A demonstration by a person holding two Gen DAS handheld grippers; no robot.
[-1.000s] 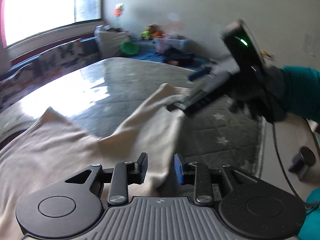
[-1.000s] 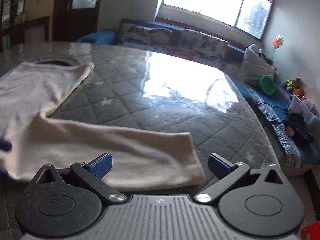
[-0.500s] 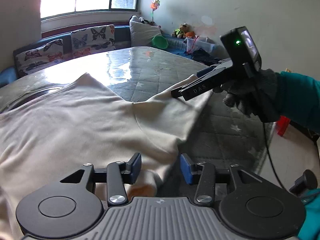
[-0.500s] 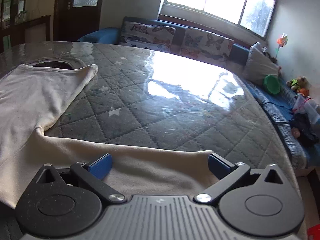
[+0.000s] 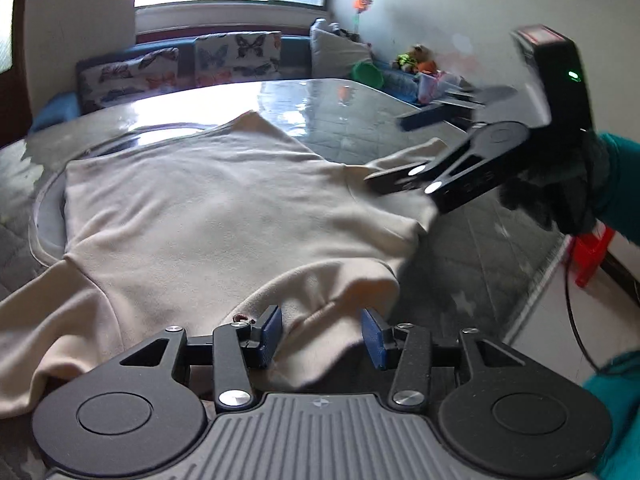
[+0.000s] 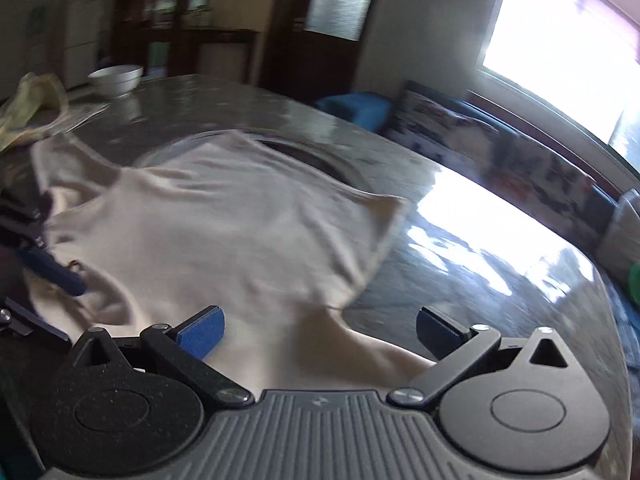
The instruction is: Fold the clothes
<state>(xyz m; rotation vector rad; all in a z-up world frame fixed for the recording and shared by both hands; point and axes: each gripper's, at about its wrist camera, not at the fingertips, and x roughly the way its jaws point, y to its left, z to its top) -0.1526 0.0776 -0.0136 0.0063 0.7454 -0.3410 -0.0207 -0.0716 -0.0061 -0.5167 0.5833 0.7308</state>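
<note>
The left claw point(image 5: 321, 333) sits low at the near edge of the cream shirt point(image 5: 224, 216), its two blue pads partly open with a bump of cloth between them but not pinched — so the fold looks just begun, and the next move likely calls for closing on that cloth. The right claw point(image 6: 318, 330) hovers over the sleeve with its pads spread wide, holding nothing, and the person's gloved hand point(image 5: 560, 188) tilts it down toward the shirt. The shirt lies spread on the shiny grey table point(image 6: 480, 264) — a white bowl point(image 6: 116, 79) sits far back.
</note>
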